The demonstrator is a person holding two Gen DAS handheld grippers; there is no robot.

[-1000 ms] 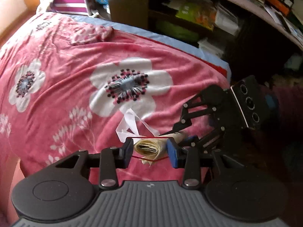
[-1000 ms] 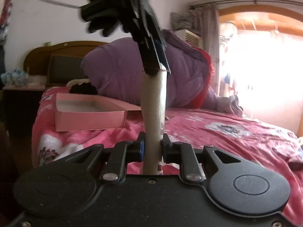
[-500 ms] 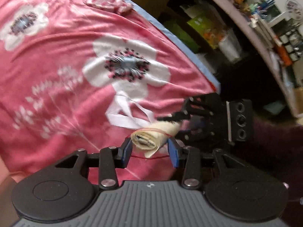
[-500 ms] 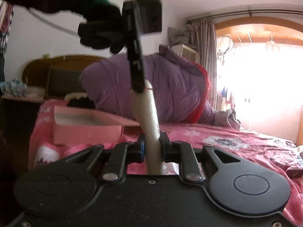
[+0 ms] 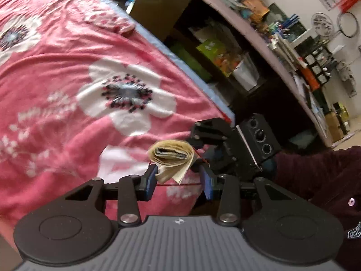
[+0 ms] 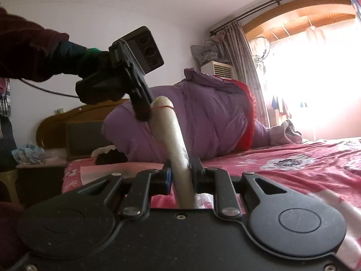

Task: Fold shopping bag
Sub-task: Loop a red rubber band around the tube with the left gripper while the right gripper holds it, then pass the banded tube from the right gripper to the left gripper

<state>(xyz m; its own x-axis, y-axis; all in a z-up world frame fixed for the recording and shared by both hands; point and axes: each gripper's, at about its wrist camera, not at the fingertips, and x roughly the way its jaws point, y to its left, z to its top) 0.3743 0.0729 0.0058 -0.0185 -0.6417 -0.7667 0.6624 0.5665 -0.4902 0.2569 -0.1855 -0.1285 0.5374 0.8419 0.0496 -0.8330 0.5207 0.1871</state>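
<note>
The shopping bag is rolled into a tight cream roll (image 5: 172, 156), held in the air above the pink floral bedspread (image 5: 67, 85). My right gripper (image 6: 181, 176) is shut on the roll's lower part (image 6: 178, 149); it also shows in the left wrist view (image 5: 209, 144). My left gripper (image 5: 179, 181) is open, its blue pads either side of the roll's end. A thin red rubber band (image 5: 180, 184) stretches between its fingers and loops the roll's tip (image 6: 163, 106). In the right wrist view my left gripper (image 6: 144, 110) touches the roll's top end.
A cluttered desk and shelves (image 5: 282, 52) stand beyond the bed's edge. A purple quilt pile (image 6: 191, 117) and a pink box (image 6: 108, 169) lie on the bed near the wooden headboard (image 6: 76, 117). A bright window (image 6: 315, 79) is at the right.
Both grippers lifted the roll and tilted it. The left gripper slid toward the roll's end, and the red band now sits near the tip.
</note>
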